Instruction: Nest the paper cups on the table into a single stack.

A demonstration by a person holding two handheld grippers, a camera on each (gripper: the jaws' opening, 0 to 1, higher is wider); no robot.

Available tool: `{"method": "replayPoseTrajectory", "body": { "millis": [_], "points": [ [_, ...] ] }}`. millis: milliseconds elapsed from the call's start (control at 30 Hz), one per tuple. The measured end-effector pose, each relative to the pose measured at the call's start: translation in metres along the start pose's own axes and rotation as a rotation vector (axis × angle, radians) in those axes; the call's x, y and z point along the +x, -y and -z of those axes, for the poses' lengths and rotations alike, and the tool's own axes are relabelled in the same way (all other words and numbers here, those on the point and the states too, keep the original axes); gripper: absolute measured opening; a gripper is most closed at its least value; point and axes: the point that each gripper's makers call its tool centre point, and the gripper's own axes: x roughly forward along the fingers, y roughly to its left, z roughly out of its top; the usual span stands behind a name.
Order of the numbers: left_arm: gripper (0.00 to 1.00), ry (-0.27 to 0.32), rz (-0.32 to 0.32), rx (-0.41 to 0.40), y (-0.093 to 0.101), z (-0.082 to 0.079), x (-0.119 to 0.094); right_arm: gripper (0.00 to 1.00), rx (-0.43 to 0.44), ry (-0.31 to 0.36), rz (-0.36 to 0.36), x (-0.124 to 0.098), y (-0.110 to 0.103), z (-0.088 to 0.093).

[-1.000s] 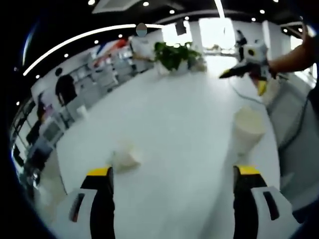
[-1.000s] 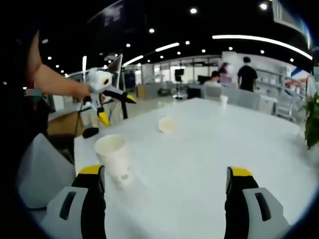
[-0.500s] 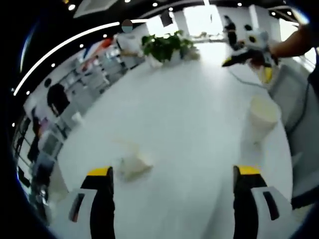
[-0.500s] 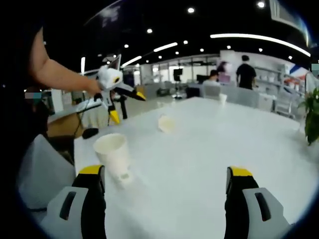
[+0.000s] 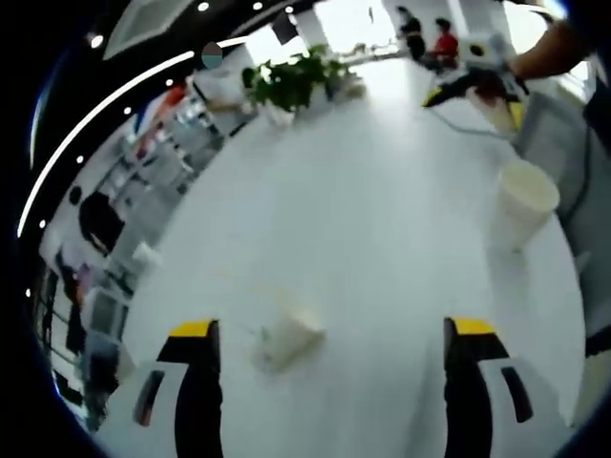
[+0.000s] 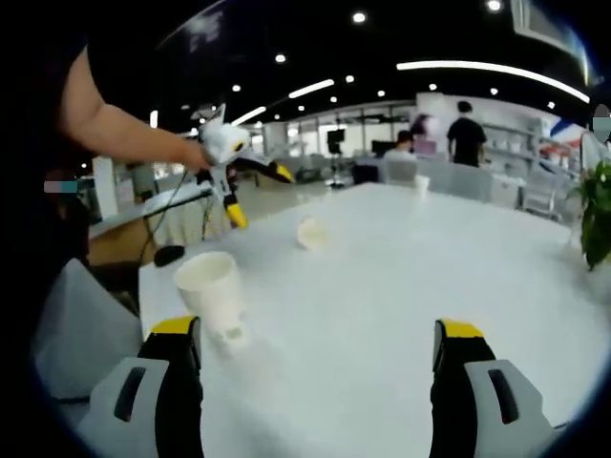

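A white paper cup [image 5: 286,339] lies on its side on the white table [image 5: 382,219], just ahead of my open left gripper [image 5: 329,329] and nearer its left jaw. A second white cup [image 5: 523,200] stands upright near the table's right edge. In the right gripper view the upright cup [image 6: 212,291] stands just ahead of the left jaw of my open right gripper [image 6: 315,329]. The lying cup [image 6: 310,232] is farther back, and the left gripper [image 6: 256,191] hovers beside it with its yellow tips spread. The right gripper [image 5: 477,81] shows far off at top right.
A potted plant [image 5: 291,81] stands at the table's far end, also seen as the plant [image 6: 597,215] at the right edge. A small white cup [image 5: 145,256] sits on another surface beyond the table. A person's arm [image 6: 124,134] holds the left gripper. People stand in the background.
The left gripper has moved forward toward the lying cup, which now sits lower and closer between its jaws. The right gripper has hardly moved. Both stay open.
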Motion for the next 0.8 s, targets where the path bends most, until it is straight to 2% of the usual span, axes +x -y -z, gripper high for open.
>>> {"method": "replayPoseTrajectory", "body": {
  "millis": [300,367,467,500,667,800],
  "points": [
    [0.94,-0.057,0.041,0.102,-0.014,0.0,0.013,1.0,0.006,-0.008,0.009,-0.001,0.006,0.001],
    [0.94,-0.077,0.052,0.138,-0.025,0.006,0.017,1.0,0.006,-0.008,0.009,-0.001,0.007,0.001],
    [0.92,-0.09,0.063,0.162,-0.028,0.007,0.02,1.0,0.006,-0.008,0.008,0.0,0.007,0.0],
    [0.92,-0.099,0.066,0.18,-0.038,0.009,0.024,1.0,0.007,-0.009,0.007,0.001,0.007,0.001],
    [0.89,-0.14,0.106,0.28,-0.035,0.015,0.03,1.0,0.016,-0.013,0.005,0.003,0.006,0.003],
    [0.88,-0.154,0.123,0.3,-0.041,0.02,0.038,1.0,0.01,-0.012,0.004,0.004,0.005,0.005]
  ]
}}
